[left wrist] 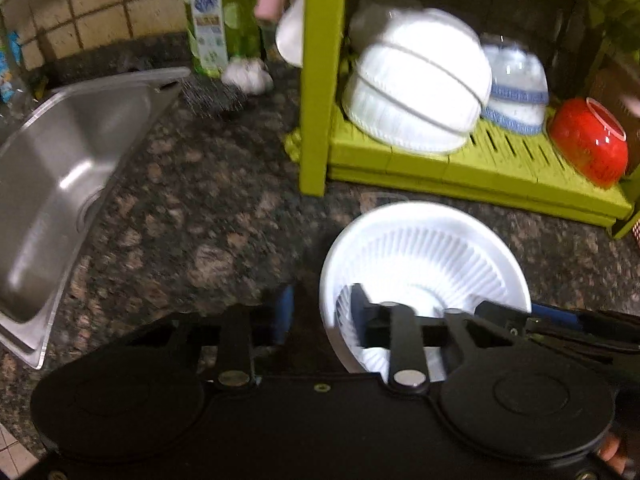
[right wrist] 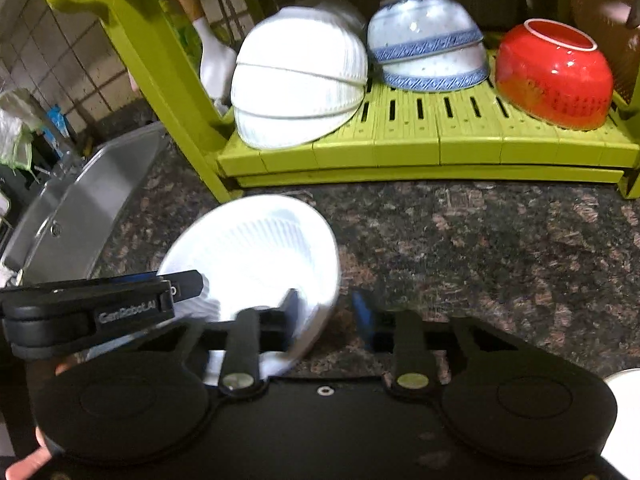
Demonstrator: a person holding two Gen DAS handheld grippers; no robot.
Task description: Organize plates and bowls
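A white ribbed plate (left wrist: 424, 264) is held tilted above the speckled granite countertop (left wrist: 192, 216), just in front of the green dish rack (left wrist: 460, 160). The left gripper (left wrist: 320, 312) has its blue-padded fingers (left wrist: 285, 312) spread apart on either side of the plate's near rim, the right one lying inside the dish and the left one outside; whether either pad touches the rim cannot be told. In the right wrist view the plate (right wrist: 256, 248) lies to the left of centre. The right gripper (right wrist: 326, 312) likewise stands apart, its left finger (right wrist: 290, 310) over the plate's inner face and its right finger clear of the plate above bare countertop. The left gripper's body (right wrist: 92, 312) crosses the plate's left edge.

On the slatted rack shelf, upturned, stand a stack of white ribbed bowls (right wrist: 296, 80), blue-patterned bowls (right wrist: 428, 44) just beside them, and a red bowl (right wrist: 554, 76) at the right end. A steel sink (left wrist: 52, 184) lies left of the countertop.
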